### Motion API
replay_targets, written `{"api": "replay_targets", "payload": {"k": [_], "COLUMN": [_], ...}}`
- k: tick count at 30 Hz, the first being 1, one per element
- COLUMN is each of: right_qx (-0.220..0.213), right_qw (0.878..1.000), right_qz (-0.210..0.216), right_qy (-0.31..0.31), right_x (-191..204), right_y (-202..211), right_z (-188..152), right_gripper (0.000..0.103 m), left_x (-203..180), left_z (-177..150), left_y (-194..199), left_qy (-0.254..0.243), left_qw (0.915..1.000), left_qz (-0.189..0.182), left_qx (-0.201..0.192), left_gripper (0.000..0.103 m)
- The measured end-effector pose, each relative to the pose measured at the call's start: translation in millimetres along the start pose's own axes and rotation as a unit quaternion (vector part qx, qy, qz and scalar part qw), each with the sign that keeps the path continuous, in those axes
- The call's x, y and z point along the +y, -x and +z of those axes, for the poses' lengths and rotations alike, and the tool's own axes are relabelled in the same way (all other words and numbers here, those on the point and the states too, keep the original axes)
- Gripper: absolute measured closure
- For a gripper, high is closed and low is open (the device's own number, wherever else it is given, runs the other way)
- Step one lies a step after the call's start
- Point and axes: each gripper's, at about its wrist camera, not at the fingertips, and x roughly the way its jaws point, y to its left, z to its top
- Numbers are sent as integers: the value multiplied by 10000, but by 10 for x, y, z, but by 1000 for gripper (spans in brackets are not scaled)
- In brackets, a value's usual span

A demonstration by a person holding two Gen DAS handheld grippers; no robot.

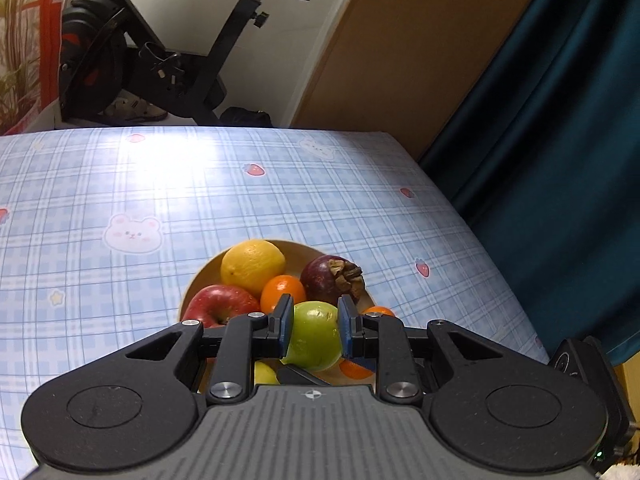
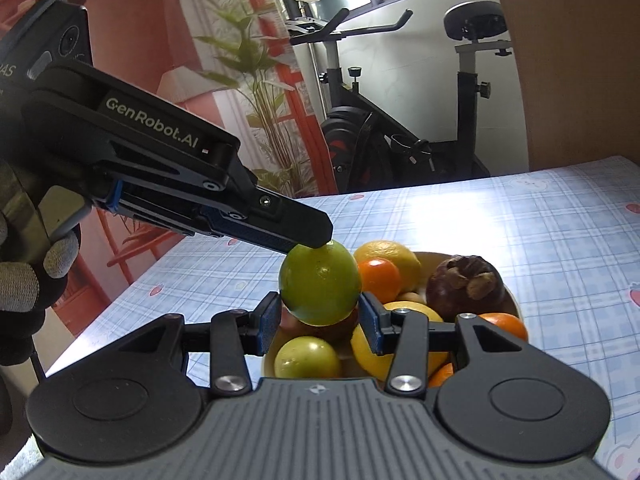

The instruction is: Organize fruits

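Observation:
A wooden bowl (image 1: 298, 249) on the checked tablecloth holds a lemon (image 1: 252, 264), a red apple (image 1: 220, 306), oranges (image 1: 282, 292) and a dark mangosteen (image 1: 332, 278). My left gripper (image 1: 314, 330) is shut on a green apple (image 1: 314, 334) and holds it above the bowl. In the right wrist view the left gripper (image 2: 308, 236) comes in from the left, gripping that green apple (image 2: 320, 284). My right gripper (image 2: 320, 320) is open, its blue pads on either side of the apple and apart from it. Below lie another green fruit (image 2: 306, 356), a lemon (image 2: 386, 258) and the mangosteen (image 2: 466, 284).
The table (image 1: 120, 200) carries a blue checked cloth with bear and strawberry prints. An exercise bike (image 2: 400, 140) stands beyond the far edge, with a plant (image 2: 256, 80) by a window. A teal curtain (image 1: 560, 140) hangs to the right.

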Motion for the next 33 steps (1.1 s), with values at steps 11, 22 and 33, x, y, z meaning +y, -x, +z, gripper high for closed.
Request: {"api": "replay_targets", "payload": {"k": [11,22,33], "right_qx": [-11,-213,-346], "right_qw": [9997,9961,9959], "right_qz": [-178,-525,-638], "right_qy": [191,682,540], "right_x": [60,134,95], "right_y": [-10,-29,124], "right_z": [-86,-147,-4], "right_gripper": [57,47,25], "left_x": [-1,55,20], "left_z": [-102,-149,-428], "left_y": [-71,131,532], "left_qy": [20,242,458], "left_qw": [10000,9958,9791], "left_qz": [59,716,1731], "left_qx": [54,-520,-963], "left_gripper": [76,73,25]}}
